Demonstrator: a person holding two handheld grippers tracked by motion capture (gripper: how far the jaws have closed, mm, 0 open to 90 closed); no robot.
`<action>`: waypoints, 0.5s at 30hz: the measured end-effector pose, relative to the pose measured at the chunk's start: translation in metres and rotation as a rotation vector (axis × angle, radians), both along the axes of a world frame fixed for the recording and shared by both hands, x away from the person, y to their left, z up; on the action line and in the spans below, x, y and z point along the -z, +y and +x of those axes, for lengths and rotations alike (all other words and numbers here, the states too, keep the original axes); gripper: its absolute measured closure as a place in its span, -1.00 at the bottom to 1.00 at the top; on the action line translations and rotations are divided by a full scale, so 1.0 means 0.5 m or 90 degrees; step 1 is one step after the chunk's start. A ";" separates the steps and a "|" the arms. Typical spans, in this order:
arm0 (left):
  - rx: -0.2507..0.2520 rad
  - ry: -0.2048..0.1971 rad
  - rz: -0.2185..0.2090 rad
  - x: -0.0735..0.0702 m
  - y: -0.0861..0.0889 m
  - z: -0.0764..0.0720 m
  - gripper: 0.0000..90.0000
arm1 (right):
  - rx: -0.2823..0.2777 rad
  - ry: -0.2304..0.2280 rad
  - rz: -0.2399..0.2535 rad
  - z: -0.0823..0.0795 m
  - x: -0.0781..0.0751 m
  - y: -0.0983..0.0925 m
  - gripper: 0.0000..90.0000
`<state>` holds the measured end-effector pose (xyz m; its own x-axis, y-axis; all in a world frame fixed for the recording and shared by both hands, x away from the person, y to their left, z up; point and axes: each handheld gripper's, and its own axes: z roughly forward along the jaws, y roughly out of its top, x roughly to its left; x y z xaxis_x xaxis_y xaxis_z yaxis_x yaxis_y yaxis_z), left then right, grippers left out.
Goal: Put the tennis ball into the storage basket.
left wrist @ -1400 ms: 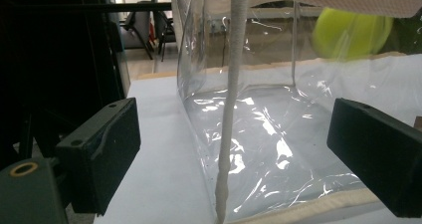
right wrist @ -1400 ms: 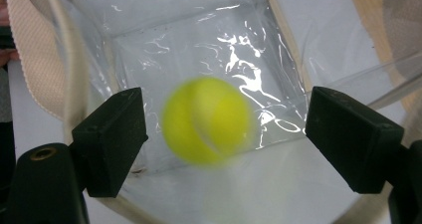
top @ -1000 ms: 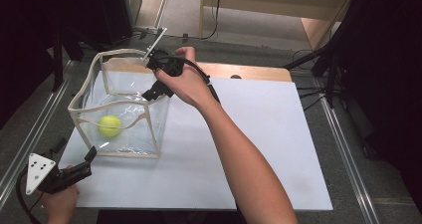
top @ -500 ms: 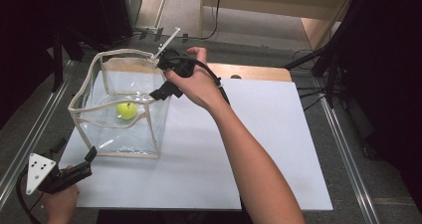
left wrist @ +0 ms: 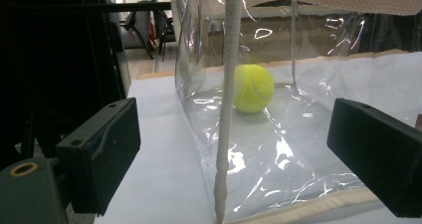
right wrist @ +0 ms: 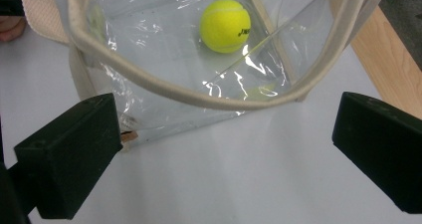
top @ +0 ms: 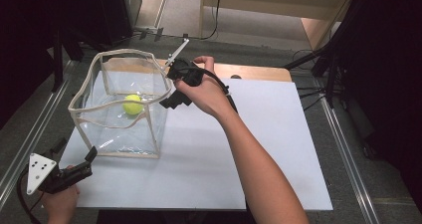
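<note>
Right gripper [top: 166,97] hangs with its jaws spread wide and empty, just outside the right wall of the clear bag [top: 149,129], close to the cream-trimmed rim [right wrist: 209,102]. Its own view looks down past that rim at the tennis ball [right wrist: 225,26], which sits on the bag's floor toward 12 o'clock. Dark writing marks the ball's right side, too small to read.

Left gripper [top: 74,167] rests low at about 7 o'clock from the bag, held in a hand [top: 59,204] at the table's near-left corner, its jaws also parted with nothing between them. In the left gripper view, the bag's near corner seam [left wrist: 226,134] stands upright between the two black jaws, apart from both, and the ball [left wrist: 254,88] shows through the plastic beyond it.

In the high view the ball [top: 133,104] lies near the middle of the bag, slightly toward the back wall. The bag stands open-topped on the left part of a white sheet [top: 278,149]; from 3 to 5 o'clock of the bag the sheet is bare and wide. A wooden strip [top: 259,72] borders the sheet at 12 o'clock. Metal rails [top: 343,149] run along both sides of the table, with dark surroundings and cables [top: 308,92] beyond the right edge.
</note>
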<state>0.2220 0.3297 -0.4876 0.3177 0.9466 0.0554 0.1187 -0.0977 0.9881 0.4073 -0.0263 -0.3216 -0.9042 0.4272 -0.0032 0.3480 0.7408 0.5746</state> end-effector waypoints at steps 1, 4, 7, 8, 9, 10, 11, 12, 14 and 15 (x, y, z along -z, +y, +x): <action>0.000 0.000 0.000 0.000 0.000 0.000 -0.85 | -0.003 -0.002 0.001 0.000 0.003 -0.002 -1.00; 0.000 0.000 0.001 0.000 0.000 0.000 -0.85 | 0.001 -0.001 -0.001 -0.002 0.011 -0.007 -1.00; 0.000 0.000 0.001 0.000 0.000 0.000 -0.85 | 0.003 0.003 0.001 -0.007 0.020 -0.010 -1.00; 0.000 0.000 0.001 0.000 0.000 0.000 -0.85 | 0.000 0.001 -0.001 -0.008 0.023 -0.011 -1.00; 0.000 0.000 0.001 0.000 0.000 0.000 -0.85 | 0.004 0.002 -0.002 -0.010 0.026 -0.012 -1.00; -0.001 0.001 0.002 0.000 0.000 0.000 -0.85 | 0.002 0.004 -0.001 -0.011 0.030 -0.013 -1.00; 0.000 0.000 0.002 0.000 -0.001 0.000 -0.85 | 0.000 0.003 -0.002 -0.012 0.034 -0.014 -1.00; 0.000 0.001 0.002 0.000 -0.001 0.000 -0.85 | 0.001 0.002 -0.001 -0.013 0.038 -0.014 -1.00; 0.000 0.001 0.004 0.000 0.000 0.000 -0.85 | 0.006 0.005 -0.003 -0.015 0.046 -0.016 -1.00; 0.000 0.002 0.005 0.000 0.000 -0.001 -0.85 | 0.007 0.009 -0.004 -0.016 0.049 -0.017 -1.00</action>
